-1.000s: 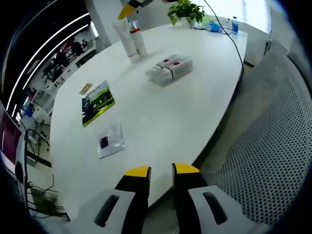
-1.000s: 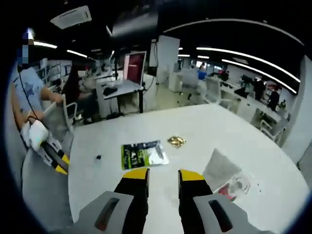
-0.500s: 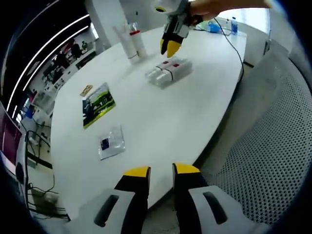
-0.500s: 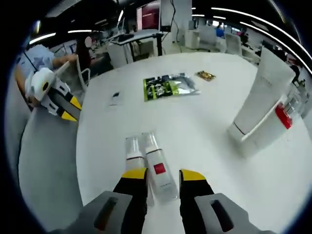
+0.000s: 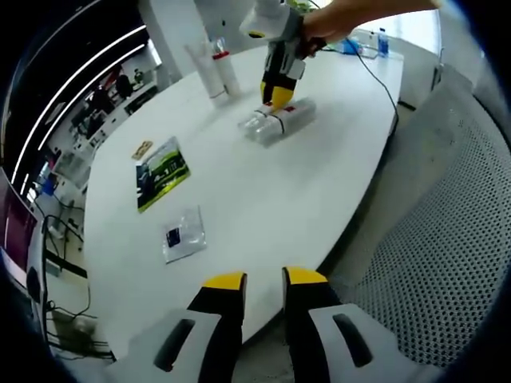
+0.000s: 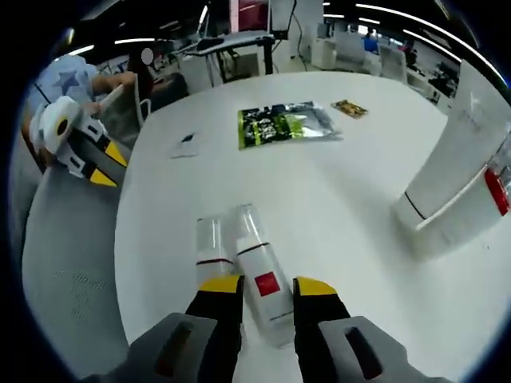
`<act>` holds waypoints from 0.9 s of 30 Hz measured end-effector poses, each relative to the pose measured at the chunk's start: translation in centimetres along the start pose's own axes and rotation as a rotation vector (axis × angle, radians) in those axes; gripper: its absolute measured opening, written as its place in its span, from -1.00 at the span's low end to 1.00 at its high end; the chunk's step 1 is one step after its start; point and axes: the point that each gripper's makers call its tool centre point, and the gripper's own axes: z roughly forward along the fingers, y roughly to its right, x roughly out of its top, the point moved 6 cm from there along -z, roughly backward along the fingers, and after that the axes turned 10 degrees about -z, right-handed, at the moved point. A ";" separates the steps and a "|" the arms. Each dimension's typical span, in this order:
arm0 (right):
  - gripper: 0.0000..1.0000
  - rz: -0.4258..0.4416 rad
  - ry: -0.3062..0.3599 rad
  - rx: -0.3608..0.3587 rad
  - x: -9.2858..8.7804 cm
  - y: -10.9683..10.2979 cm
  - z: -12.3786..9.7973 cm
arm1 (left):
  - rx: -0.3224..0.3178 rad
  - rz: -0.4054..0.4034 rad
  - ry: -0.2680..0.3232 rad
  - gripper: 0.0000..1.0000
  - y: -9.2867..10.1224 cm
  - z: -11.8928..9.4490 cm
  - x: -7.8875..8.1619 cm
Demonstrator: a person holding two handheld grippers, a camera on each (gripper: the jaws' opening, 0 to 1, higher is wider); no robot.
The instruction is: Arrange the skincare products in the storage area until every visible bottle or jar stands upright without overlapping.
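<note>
Right tool [image 6: 267, 289], jaws apart, straddles the lying clear red-labelled bottle [image 6: 263, 281]; left tool [image 5: 264, 281], jaws slightly apart, hangs off the white surface [image 5: 239, 207] edge.

A broad white oval worktop [image 5: 263, 183] fills the middle of an open office. A grey mesh chair back [image 5: 447, 239] stands at its near edge. Long white ceiling light strips [image 6: 415, 20] run overhead, a potted green plant [image 5: 307, 6] sits at the worktop's far end, and desks [image 6: 231, 44] stand beyond.
</note>
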 end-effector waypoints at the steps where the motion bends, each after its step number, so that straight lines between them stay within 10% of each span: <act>1: -0.63 0.009 0.002 -0.007 0.0 0.1 0.1 | 0.001 0.000 -0.001 -0.62 0.0 0.0 0.0; 16: -0.74 0.002 -0.022 -0.187 -0.3 0.7 0.3 | -0.006 -0.018 -0.005 -0.58 0.0 0.1 -0.1; 27: -0.75 0.000 0.154 -0.300 2.5 -0.6 -3.7 | -0.013 -0.055 0.010 -0.51 -0.2 0.0 0.2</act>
